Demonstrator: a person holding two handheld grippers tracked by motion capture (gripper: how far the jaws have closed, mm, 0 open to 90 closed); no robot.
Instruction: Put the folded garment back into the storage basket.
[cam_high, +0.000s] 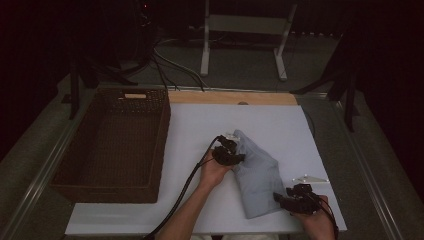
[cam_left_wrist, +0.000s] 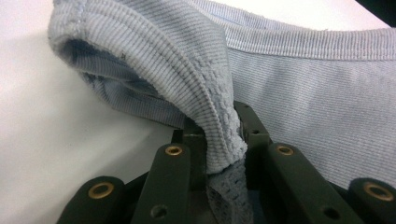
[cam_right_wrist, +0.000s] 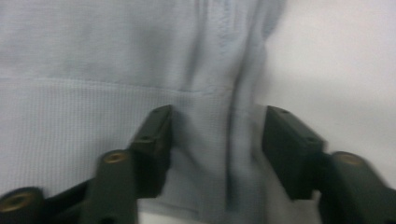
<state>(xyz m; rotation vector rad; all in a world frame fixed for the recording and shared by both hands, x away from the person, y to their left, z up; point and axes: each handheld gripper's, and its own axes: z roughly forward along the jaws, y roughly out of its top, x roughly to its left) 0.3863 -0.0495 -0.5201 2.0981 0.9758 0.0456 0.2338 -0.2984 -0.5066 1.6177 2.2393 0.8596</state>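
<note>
High view shows a light blue garment (cam_high: 257, 175), folded into a long strip, lying on the white table (cam_high: 200, 125). Its long side runs slantwise, from the far end near the middle of the table down to the near end by the front edge on the person's right. The left gripper (cam_high: 235, 150) is at the far end of the strip, and the right gripper (cam_high: 280, 198) is at the near end, so each hand has its own end. In the left gripper view the jaws are pinched tight on a bunched fold of the ribbed cloth (cam_left_wrist: 219, 135), which stands up between them, so this gripper is holding the garment. In the right gripper view the jaws stand partly apart with a ridge of cloth (cam_right_wrist: 224, 140) lying between them, and the pads do not look like they press on it, so I judge this one is not gripping. The cloth there lies straight ahead of the right jaws and under them. A brown woven basket (cam_high: 117, 145) sits at the left side of the table, just beside the white top, well apart from the garment. Between the garment and the basket the table is bare, so there is room to move the cloth that way. The near end of the strip is close to the front edge of the table, so a pull toward the person could drag it off. A small grey plate (cam_high: 310, 178) lies on the table just behind the right gripper.
</note>
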